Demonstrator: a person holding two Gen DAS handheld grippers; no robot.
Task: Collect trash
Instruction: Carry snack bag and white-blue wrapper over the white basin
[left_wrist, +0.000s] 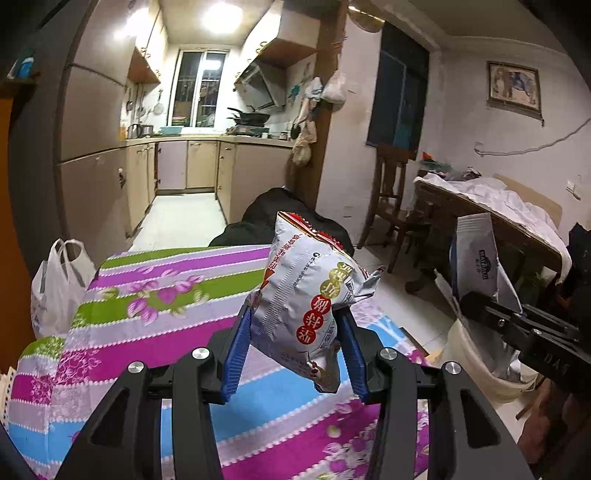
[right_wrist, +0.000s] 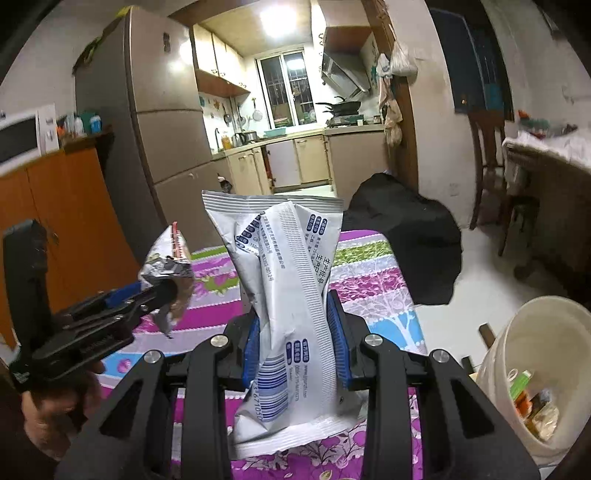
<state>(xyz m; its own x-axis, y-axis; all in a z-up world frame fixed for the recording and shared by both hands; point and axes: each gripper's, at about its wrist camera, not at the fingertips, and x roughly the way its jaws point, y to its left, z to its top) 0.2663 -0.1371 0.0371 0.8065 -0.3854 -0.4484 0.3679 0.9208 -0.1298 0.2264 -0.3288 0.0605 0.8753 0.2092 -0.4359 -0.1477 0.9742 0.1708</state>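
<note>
Both loaded: left gripper (left_wrist: 295, 328) clamps snack bag (left_wrist: 308, 295), right gripper (right_wrist: 295, 325) clamps upright white wrapper (right_wrist: 284, 295); bin (right_wrist: 517, 343) lies low-right, nearer right gripper, w/ table (right_wrist: 369, 295) below.

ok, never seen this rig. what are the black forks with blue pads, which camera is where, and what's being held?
No robot arm here: a person carries a handheld two-finger gripper in each hand, with a fisheye camera on each looking along the fingers. The left wrist view shows the left gripper shut on a silver snack bag with red and gold print. The right wrist view shows the right gripper shut on a white wrapper with blue print. Each camera also catches the other gripper at its edge. Below both lies a striped floral cloth, bare where it shows. A white bin with some trash inside stands on the floor to the right, likely where both wrappers go.
</note>
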